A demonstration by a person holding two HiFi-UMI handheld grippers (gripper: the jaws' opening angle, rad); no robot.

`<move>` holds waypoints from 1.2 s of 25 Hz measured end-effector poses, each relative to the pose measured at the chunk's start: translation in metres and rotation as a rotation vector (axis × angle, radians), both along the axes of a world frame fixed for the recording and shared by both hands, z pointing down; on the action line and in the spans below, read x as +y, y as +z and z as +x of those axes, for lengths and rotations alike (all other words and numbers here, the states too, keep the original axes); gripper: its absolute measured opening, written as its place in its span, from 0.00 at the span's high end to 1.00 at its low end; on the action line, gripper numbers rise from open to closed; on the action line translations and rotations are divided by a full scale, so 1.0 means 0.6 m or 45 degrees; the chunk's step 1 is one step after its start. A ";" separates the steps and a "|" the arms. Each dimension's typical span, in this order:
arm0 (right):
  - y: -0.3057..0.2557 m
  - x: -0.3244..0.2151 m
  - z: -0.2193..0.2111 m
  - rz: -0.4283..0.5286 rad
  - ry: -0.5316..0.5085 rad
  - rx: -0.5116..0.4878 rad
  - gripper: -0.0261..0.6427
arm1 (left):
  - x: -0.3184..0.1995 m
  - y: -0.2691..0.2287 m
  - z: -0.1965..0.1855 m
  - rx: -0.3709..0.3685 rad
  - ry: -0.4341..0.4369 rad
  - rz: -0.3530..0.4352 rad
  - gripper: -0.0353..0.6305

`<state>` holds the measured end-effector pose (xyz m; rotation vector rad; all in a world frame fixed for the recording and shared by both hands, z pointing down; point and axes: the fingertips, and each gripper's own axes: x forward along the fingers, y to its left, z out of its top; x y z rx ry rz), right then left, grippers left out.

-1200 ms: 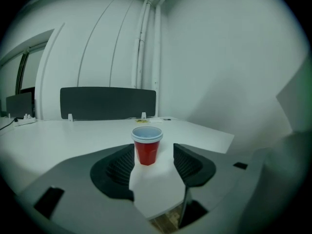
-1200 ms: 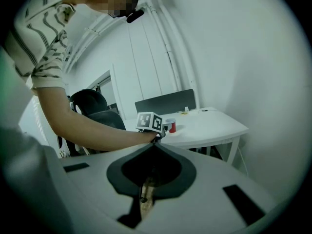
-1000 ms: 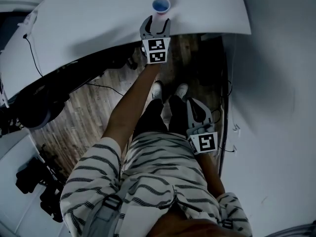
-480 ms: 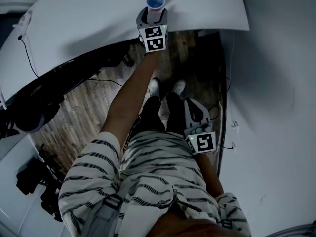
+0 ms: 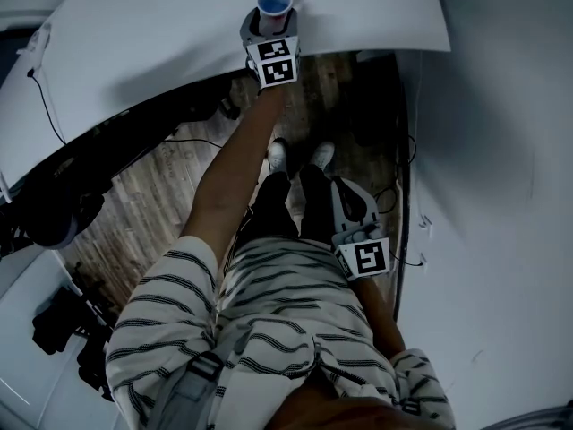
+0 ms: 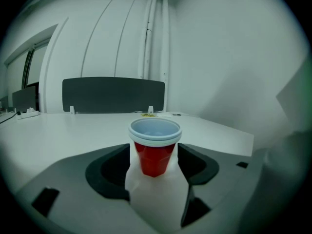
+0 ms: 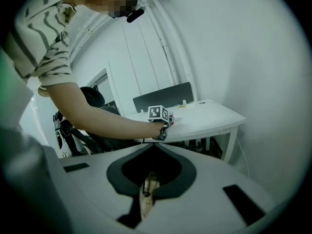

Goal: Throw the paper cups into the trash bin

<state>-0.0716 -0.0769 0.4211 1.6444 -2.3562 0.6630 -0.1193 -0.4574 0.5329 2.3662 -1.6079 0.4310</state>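
Note:
A red paper cup with a white rim and pale blue inside stands upright near the front edge of the white table. My left gripper reaches over that edge, one jaw on each side of the cup. In the left gripper view the cup stands between the jaws of the left gripper; the jaws are opening and their pads do not press on it. My right gripper hangs low beside the person's right leg, and in its own view the right gripper has its jaws together with nothing in them. No trash bin is in view.
A dark panel stands at the table's far side. Under the table lie wood flooring and cables. A black chair base sits at lower left. A white wall runs along the right.
My left gripper has moved forward over the table edge, so the cup now stands between its jaws. The right gripper has hardly moved.

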 end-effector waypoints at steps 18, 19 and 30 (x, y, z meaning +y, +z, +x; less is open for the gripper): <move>0.002 -0.008 0.007 -0.011 0.022 0.008 0.94 | -0.028 0.010 0.004 -0.068 0.002 -0.009 0.50; 0.001 -0.009 0.007 -0.015 0.022 0.010 0.94 | -0.030 0.010 0.006 -0.072 0.004 -0.008 0.50; -0.002 -0.007 0.011 0.003 0.048 0.011 0.94 | -0.026 0.006 0.002 -0.053 -0.011 -0.013 0.50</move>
